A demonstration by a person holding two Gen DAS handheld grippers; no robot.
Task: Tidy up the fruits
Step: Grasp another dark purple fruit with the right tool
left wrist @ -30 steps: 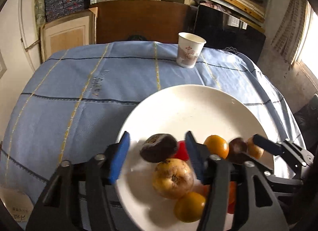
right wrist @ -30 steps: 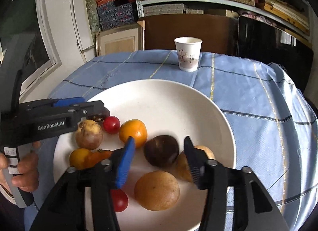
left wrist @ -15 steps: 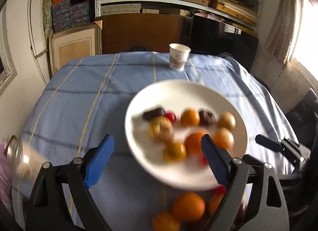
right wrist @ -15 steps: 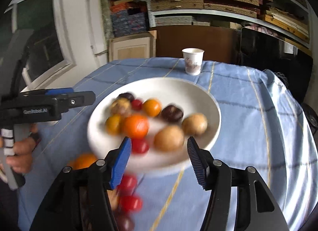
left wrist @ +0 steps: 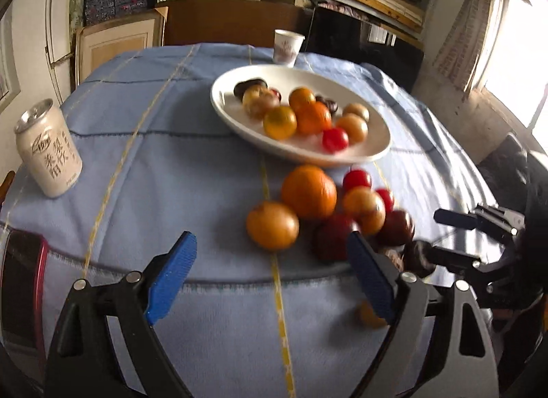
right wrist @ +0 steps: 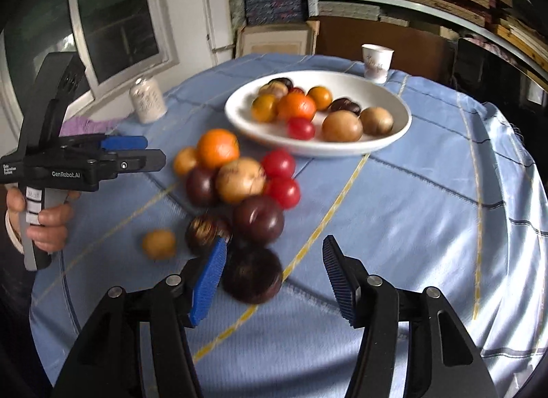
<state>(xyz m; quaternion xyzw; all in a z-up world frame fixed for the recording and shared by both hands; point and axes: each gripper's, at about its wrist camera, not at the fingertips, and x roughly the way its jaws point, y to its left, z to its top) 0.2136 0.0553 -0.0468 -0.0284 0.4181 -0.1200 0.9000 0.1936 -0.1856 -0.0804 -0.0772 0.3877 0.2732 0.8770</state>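
A round table (left wrist: 191,165) draped in a pale blue cloth with yellow and dark stripes is seen from two gripper cameras. At the far left a white drinks can (left wrist: 48,148) stands upright, with a dark phone in a red case (left wrist: 20,281) lying near the table edge below it. The left gripper (left wrist: 270,278) is held low over the cloth, its blue-padded jaws spread wide with nothing between them; they have just been opening. Beyond it a loose cluster of fruit lies on the cloth — a large orange (left wrist: 308,191), a smaller yellow-orange fruit (left wrist: 272,225), dark plums and red cherry tomatoes, all touching or just beside one another. Behind the cluster a white plate (left wrist: 376,151) holds more fruit of the same kinds. A paper cup (left wrist: 288,47) stands past the plate. The right gripper (right wrist: 274,278) is parted, jaws having just been opening slightly, with a dark plum (right wrist: 253,276) lying on the cloth beside its left pad; contact cannot be judged through the blur. A hand (right wrist: 41,223) holds the left gripper's handle.
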